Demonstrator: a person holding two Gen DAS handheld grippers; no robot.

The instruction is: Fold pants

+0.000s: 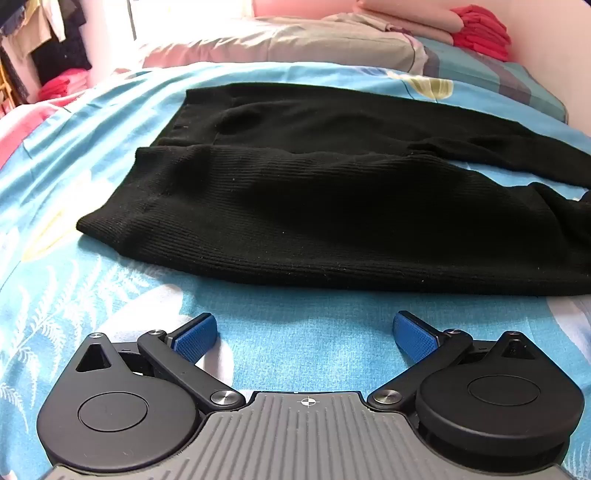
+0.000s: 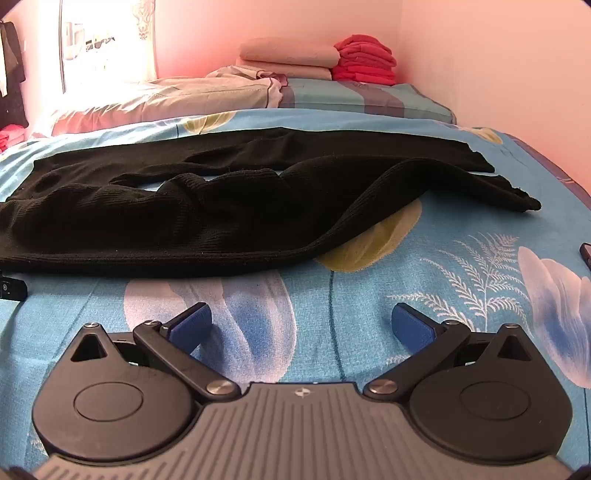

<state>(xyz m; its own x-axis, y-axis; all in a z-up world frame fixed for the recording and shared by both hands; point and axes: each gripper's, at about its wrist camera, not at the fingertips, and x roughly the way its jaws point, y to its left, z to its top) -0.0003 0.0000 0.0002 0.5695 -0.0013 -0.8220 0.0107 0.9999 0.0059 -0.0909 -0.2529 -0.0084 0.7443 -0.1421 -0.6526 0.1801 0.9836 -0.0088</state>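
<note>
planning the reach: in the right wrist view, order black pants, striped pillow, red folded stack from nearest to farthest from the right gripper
From the right gripper:
1. black pants, lying across the bedspread just ahead
2. striped pillow, behind the pants, toward the head of the bed
3. red folded stack, against the wall, farthest back

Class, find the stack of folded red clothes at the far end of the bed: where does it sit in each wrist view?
Left wrist: red stack at top right, beside the wall.
Right wrist: red stack at top, right of centre.
Shared landmark: the black pants across the blue bedsheet.
</note>
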